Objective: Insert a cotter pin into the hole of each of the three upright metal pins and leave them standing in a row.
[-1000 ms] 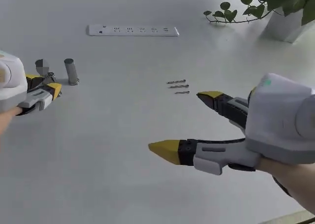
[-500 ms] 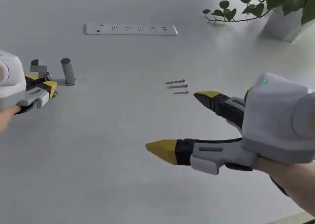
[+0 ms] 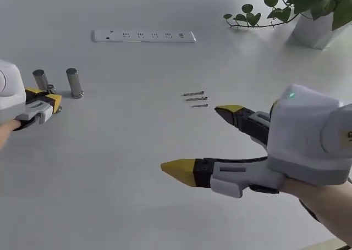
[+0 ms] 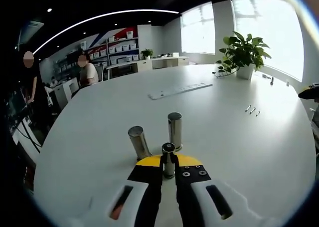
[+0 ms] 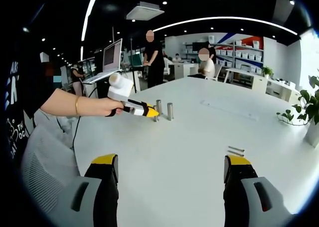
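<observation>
**Left gripper (image 4: 168,166) clamped on one pin, no cotter pin fitted yet**

Its yellow-tipped jaws are closed tight around a small upright grey metal pin (image 4: 168,151) with a dark, rounded top. That pin sits on the near side of the long white power strip (image 3: 144,36), out beyond the strip's left end. Two smooth polished cylindrical metal pins (image 4: 174,131) stand just past it, a little closer to the strip, upright and slightly apart.

The right gripper (image 3: 192,139) is spread wide and holds nothing. It hovers well to the near side of the strip's right end.

Three thin silvery cotter pins (image 3: 195,99) lie flat and parallel on the matte white tabletop (image 3: 121,167), on the near side of the strip's right end. None is picked up, so all three insertions seem left to do. The holes in the pins are too small to make out.
</observation>
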The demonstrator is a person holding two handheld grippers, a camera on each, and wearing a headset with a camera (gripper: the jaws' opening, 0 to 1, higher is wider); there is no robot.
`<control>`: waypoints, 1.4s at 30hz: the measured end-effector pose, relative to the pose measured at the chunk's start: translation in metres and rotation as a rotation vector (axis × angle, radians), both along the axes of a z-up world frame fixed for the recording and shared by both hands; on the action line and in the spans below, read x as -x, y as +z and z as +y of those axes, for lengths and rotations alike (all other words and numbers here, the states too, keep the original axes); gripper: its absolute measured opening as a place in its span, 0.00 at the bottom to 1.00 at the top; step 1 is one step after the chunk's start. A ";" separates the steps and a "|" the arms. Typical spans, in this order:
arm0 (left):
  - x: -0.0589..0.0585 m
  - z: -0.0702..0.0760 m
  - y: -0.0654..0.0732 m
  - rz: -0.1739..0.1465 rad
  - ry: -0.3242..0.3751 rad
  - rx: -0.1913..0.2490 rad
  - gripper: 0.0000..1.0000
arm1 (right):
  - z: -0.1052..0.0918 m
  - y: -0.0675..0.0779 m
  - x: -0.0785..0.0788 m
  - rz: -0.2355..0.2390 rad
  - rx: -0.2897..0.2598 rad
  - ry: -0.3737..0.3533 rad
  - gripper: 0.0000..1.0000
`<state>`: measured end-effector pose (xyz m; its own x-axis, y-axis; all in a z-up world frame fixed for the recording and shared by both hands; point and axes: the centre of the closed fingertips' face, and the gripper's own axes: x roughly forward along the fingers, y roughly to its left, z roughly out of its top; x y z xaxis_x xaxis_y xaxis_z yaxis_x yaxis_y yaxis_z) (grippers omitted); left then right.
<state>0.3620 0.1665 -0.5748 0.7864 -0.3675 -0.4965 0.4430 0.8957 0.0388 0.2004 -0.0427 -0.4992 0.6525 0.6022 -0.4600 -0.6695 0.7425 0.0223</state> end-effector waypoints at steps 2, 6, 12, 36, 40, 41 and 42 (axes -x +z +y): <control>0.003 -0.002 0.000 0.001 -0.002 -0.011 0.07 | -0.001 0.000 0.001 0.001 -0.002 -0.003 0.86; 0.009 -0.009 0.000 0.010 -0.015 -0.006 0.07 | -0.003 0.000 0.003 0.002 0.004 -0.005 0.86; 0.019 -0.024 0.003 0.015 -0.023 0.007 0.07 | -0.005 0.000 0.005 0.003 0.001 -0.009 0.86; 0.071 -0.104 0.002 0.054 -0.087 0.064 0.07 | -0.011 0.001 0.013 0.001 -0.008 -0.022 0.86; 0.075 -0.115 0.002 0.051 -0.090 0.074 0.07 | -0.011 0.000 0.015 0.005 -0.009 -0.021 0.86; 0.076 -0.119 0.003 0.053 -0.092 0.082 0.07 | -0.011 0.000 0.015 0.005 -0.009 -0.020 0.86; 0.077 -0.121 0.002 0.052 -0.093 0.083 0.07 | -0.011 0.000 0.016 0.005 -0.009 -0.020 0.86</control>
<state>0.2849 0.0450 -0.5723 0.7211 -0.4789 -0.5007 0.5236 0.8499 -0.0587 0.1848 -0.0539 -0.4996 0.6622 0.5930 -0.4581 -0.6542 0.7557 0.0327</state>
